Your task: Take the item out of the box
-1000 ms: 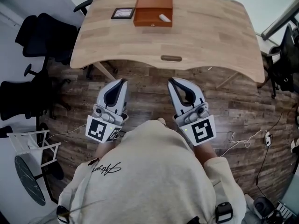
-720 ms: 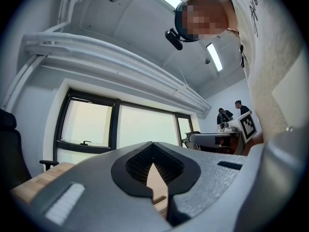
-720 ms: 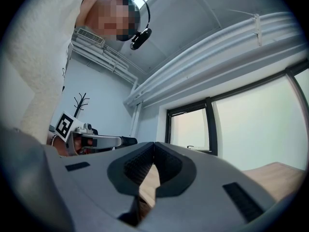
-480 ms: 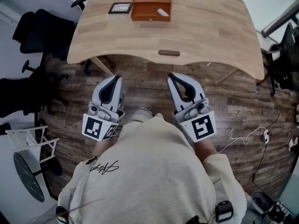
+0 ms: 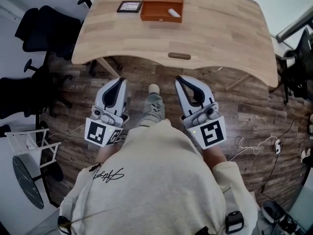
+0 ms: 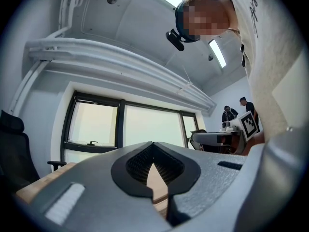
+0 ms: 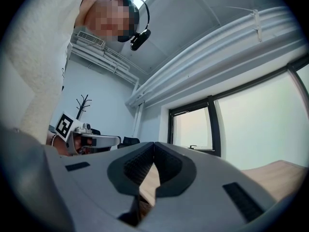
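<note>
- One wooden counter [image 5: 220, 38] is shown at the top of the head view, with one oval slot [image 5: 179, 56] cut near its front edge.
- One brown box [image 5: 159, 17] is set open on the far part of the counter, left of its middle.
- One small white item [image 5: 174, 13] is seen lying inside the box, in its right half and close to the front wall.
- One dark, framed square card [image 5: 129, 6] lies flat on the counter, just beside the left wall of the box.
- Two tongs are held side by side above the plank floor [image 5: 254, 106], well short of the counter and well apart from the box: the left tongs [image 5: 120, 81] and the right tongs [image 5: 182, 80].
- Both tongs are pointed toward the counter. In each gripper view the two jaw tips are seen pressed together, with nothing caught between them.
- Two marker cubes are carried, one on each tongs [image 5: 101, 132] [image 5: 210, 134].
- One shoe [image 5: 154, 88] of the person is visible between the two tongs.
- At least two black office chairs [image 5: 41, 28] [image 5: 22, 99] are placed left of the counter.
- One white wire rack [image 5: 34, 148] is stood at the lower left.
- Two people [image 6: 228, 114] [image 6: 246, 104] are visible at the far side of the room in the left gripper view.
</note>
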